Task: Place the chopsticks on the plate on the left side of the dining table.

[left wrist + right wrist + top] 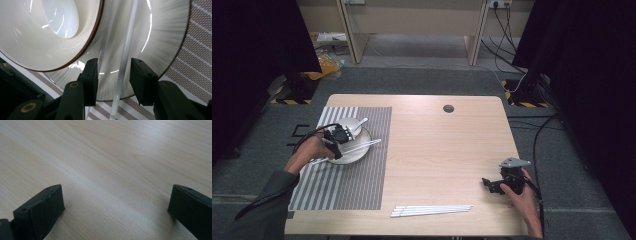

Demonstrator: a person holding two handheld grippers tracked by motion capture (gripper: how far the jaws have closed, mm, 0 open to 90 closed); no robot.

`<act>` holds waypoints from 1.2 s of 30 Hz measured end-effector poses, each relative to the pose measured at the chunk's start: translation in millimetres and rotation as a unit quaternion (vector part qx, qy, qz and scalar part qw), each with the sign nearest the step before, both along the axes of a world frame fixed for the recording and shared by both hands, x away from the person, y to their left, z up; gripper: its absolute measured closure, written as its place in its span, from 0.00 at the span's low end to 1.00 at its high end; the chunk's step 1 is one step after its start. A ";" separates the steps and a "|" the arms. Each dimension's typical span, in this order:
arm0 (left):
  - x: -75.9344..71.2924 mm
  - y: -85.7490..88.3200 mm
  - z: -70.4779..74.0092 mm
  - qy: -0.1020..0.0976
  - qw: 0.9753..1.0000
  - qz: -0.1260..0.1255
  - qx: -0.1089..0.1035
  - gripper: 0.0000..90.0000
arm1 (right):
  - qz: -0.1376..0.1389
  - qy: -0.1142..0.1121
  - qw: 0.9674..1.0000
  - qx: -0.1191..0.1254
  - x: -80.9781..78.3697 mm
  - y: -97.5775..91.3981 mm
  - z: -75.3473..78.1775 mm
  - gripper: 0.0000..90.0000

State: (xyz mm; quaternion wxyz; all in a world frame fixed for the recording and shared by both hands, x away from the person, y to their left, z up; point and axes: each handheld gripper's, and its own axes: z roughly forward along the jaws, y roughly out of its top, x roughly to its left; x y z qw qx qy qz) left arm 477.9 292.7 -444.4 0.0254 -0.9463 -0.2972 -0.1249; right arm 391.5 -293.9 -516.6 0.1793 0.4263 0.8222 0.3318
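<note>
A grey plate [355,156] lies on a striped placemat [357,185] at the table's left. On the plate's far side stands a white bowl [348,124] holding a white spoon [361,123]. Two white chopsticks [364,145] lie across the plate. My left gripper [341,140] hovers low over the plate, open. In the left gripper view its jaws [113,67] straddle the chopsticks [126,55] with a gap on either side; the plate [155,37], the bowl [25,45] and the spoon [61,17] lie just beyond. My right gripper [490,186] [116,202] stands wide open over bare wood at the front right.
Several more white chopsticks [432,210] lie in a row near the front edge, between the placemat and my right hand. A round cable port [448,108] sits at the table's back. The placemat [197,57] borders the plate.
</note>
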 end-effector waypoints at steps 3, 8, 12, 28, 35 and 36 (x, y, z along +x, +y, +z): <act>3.0 2.6 -2.9 0.002 1.000 0.004 0.006 0.64 | 0.000 0.000 1.000 0.000 0.0 0.0 0.0 0.00; 7.4 4.3 -4.4 -0.003 1.000 0.015 0.006 0.65 | 0.000 0.000 1.000 0.000 0.0 0.0 0.0 0.00; 10.0 5.6 -5.8 -0.010 1.000 0.022 0.005 0.65 | 0.000 0.000 1.000 0.001 -0.2 0.1 0.0 0.00; 14.2 6.6 -6.7 -0.008 1.000 0.027 0.007 0.68 | -0.001 0.001 1.000 0.001 -0.4 0.2 0.0 0.00; 15.2 8.0 -6.7 -0.007 0.999 0.031 0.005 0.68 | -0.001 0.001 1.000 0.001 -0.4 0.2 0.0 0.00; 15.3 8.2 -6.8 -0.008 0.999 0.032 0.006 0.68 | -0.001 0.001 1.000 0.001 -0.4 0.3 0.0 0.00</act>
